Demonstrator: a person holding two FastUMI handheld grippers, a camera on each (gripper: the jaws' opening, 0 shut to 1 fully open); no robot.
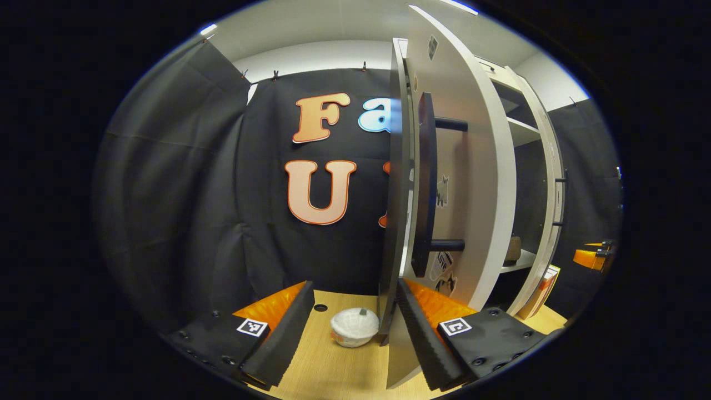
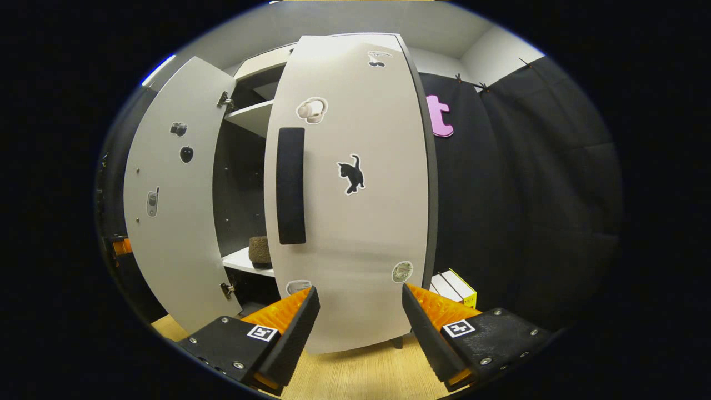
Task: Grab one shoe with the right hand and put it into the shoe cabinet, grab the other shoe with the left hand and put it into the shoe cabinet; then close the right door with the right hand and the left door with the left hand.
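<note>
- Nearest in the left gripper view, our left gripper (image 1: pixel 355 339) was spread wide and gripped nothing; the free edge of the left door (image 1: pixel 395 222) stood edge-on just inside the finger at 5 o'clock.
- A small white bowl (image 1: pixel 354 328) sat on the wooden floor (image 1: pixel 333 372) between those fingers, at 6 o'clock.
- In the right gripper view, our right gripper (image 2: pixel 360 328) was also wide apart and empty, facing the outer face of the right door (image 2: pixel 355 222), which rose from 6 to 12 o'clock.
- We judged both doors stiff, light panels that swing on hinges; a push on the flat face near the free edge should do, or a hold on the dark bar handle (image 2: pixel 291 186) at 11 o'clock.
- Between the doors, at 9 o'clock, a brown shoe (image 2: pixel 259 250) stood on a white shelf (image 2: pixel 244 261) of the shoe cabinet (image 2: pixel 250 119); we could not make out the second shoe.
- Farther off at 4 o'clock, some boxes (image 2: pixel 458 288) stood near the right door's outer edge; the swing inward looked unobstructed.
- The left door's far side had open room at 9 o'clock toward the black cloth wall (image 1: pixel 183 194).
</note>
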